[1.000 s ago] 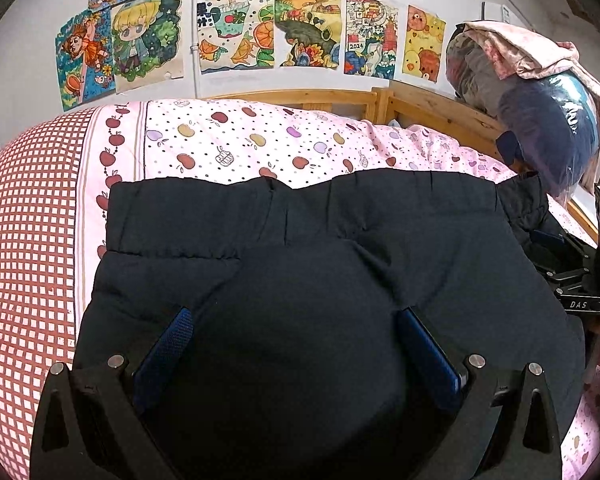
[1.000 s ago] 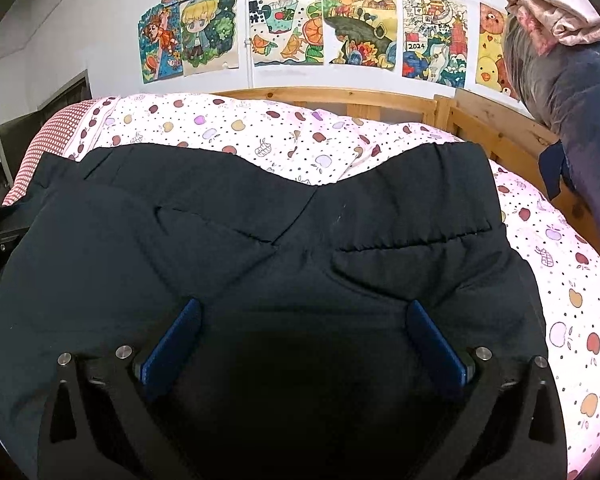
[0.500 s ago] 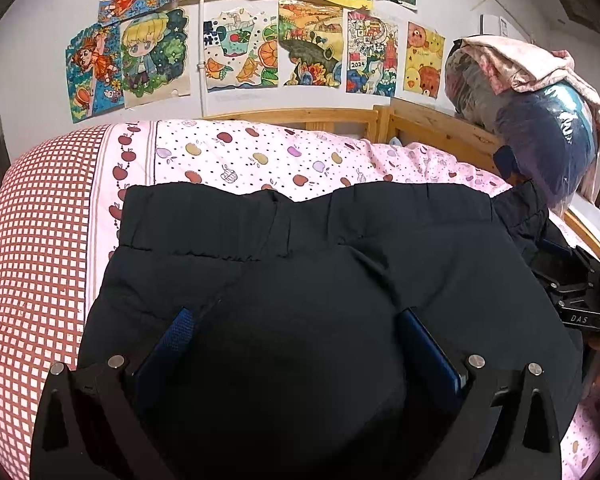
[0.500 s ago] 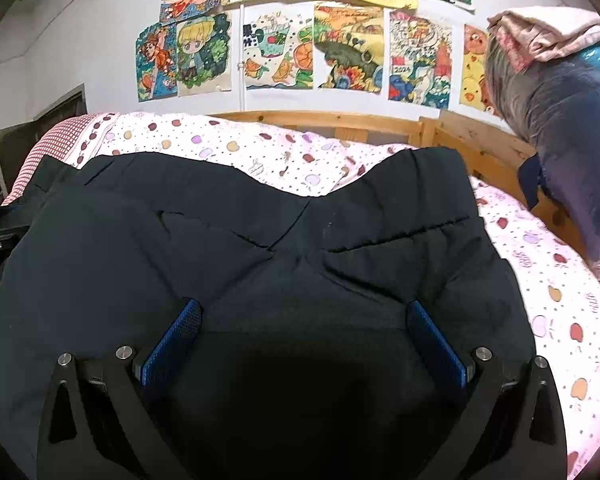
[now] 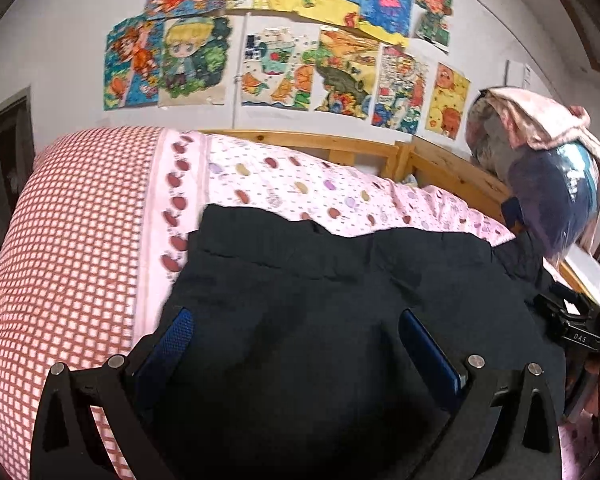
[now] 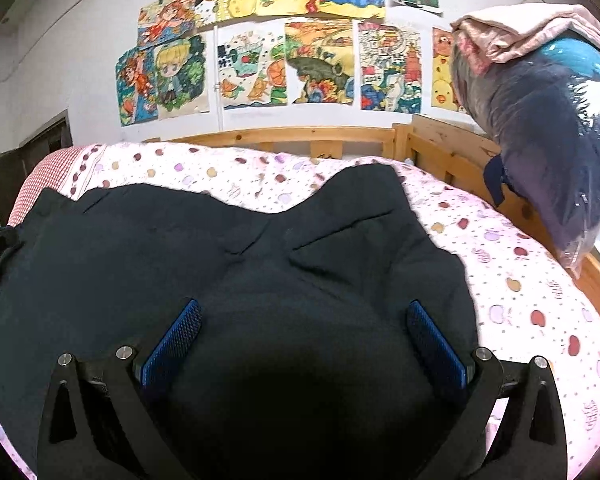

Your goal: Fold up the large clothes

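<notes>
Left gripper [image 5: 296, 354], in the left wrist view, is seen with its 2 blue pads [image 5: 428, 354] spread wide apart over a dark navy garment [image 5: 340, 280], and nothing is clamped between them. The garment is spread on a pink fruit-print bedsheet [image 5: 300, 188], with a red checked cover [image 5: 68, 240] just to its left. The garment's far edge lies short of the wooden bed rail [image 5: 380, 148]. At the right edge of this view part of the other tool is glimpsed.

Right gripper [image 6: 304, 344], in the right wrist view, is likewise seen with its pads [image 6: 174, 340] parted wide above the same garment [image 6: 180, 260], gripping nothing. The far edge is shown rising into 2 humps with a dip between them, and creases run inward from that dip. A bagged bundle [image 6: 548, 128] is propped on the rail at the far right, well apart from the garment.

A smoothing or regrasping step is judged to be in hand. For a neat fold, both near corners should be pinched at matching heights, only the intended layers should be caught, and the cloth should be carried evenly so the far edge is not dragged askew.
</notes>
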`<state>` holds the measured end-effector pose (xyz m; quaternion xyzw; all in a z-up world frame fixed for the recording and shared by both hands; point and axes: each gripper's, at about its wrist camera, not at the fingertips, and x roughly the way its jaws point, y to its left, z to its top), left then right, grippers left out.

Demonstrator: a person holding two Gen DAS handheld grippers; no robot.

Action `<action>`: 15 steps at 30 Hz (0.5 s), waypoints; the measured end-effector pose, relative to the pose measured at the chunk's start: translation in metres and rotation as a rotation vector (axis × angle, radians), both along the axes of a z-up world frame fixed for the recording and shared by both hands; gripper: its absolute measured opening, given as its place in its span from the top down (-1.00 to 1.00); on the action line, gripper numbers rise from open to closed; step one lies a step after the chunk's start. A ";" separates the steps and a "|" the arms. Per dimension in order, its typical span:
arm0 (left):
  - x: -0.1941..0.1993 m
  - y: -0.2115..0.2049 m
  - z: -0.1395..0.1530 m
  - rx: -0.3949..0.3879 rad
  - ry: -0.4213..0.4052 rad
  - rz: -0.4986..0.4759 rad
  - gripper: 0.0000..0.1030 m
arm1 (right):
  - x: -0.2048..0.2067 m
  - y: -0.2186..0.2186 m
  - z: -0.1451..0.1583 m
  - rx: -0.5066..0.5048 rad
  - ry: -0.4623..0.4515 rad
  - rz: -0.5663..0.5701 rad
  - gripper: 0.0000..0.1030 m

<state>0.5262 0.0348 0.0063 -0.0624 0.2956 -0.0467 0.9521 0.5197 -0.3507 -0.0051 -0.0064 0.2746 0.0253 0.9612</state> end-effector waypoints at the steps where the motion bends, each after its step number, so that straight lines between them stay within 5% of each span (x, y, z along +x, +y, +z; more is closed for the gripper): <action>1: 0.000 0.005 -0.001 -0.011 0.010 0.007 -1.00 | 0.000 -0.004 0.001 -0.003 0.002 -0.007 -0.97; 15: 0.007 0.055 -0.030 -0.074 0.162 -0.014 -1.00 | -0.008 -0.063 -0.020 0.033 0.048 -0.130 -0.97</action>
